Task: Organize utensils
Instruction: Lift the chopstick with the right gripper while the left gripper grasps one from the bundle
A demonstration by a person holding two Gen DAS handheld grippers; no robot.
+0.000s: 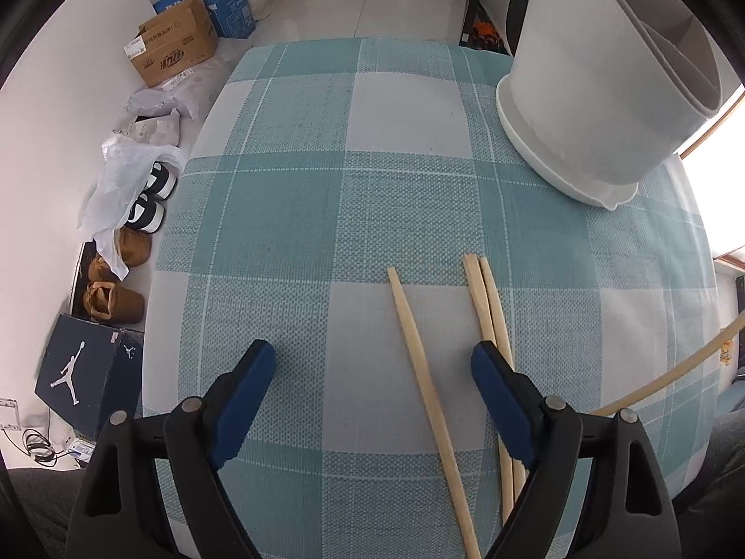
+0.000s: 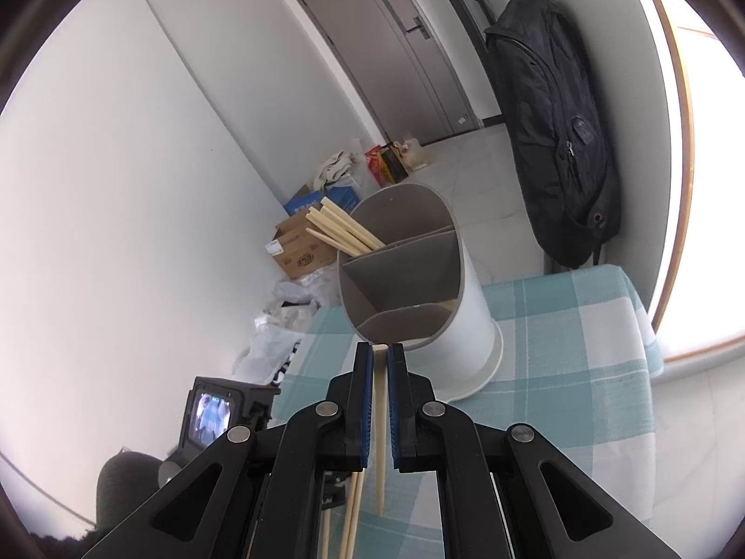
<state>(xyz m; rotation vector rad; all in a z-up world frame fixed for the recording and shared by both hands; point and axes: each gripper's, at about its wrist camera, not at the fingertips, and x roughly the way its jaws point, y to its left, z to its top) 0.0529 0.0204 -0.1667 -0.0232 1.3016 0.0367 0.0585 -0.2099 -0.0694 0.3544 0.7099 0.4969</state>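
Looking down your left wrist view, your left gripper (image 1: pixel 372 386) has its blue-padded fingers spread wide over the teal-and-white checked bench (image 1: pixel 288 214), straddling a single pale wooden chopstick (image 1: pixel 419 372); a pair of matching chopsticks (image 1: pixel 486 307) lies just beside the right pad. Nothing's pinched yet, probably lining up a pick. In the right wrist view, your right gripper (image 2: pixel 381 358) is clamped on one thin wooden chopstick (image 2: pixel 380 442), aimed at the white divided utensil holder (image 2: pixel 470 321), where several chopsticks already lean in the far compartment.

Daylight floods in from a window (image 2: pixel 698 186) at the right edge of both views, blown out to white. Focus is sharp; fisheye bending and dark vignetting ring every corner.
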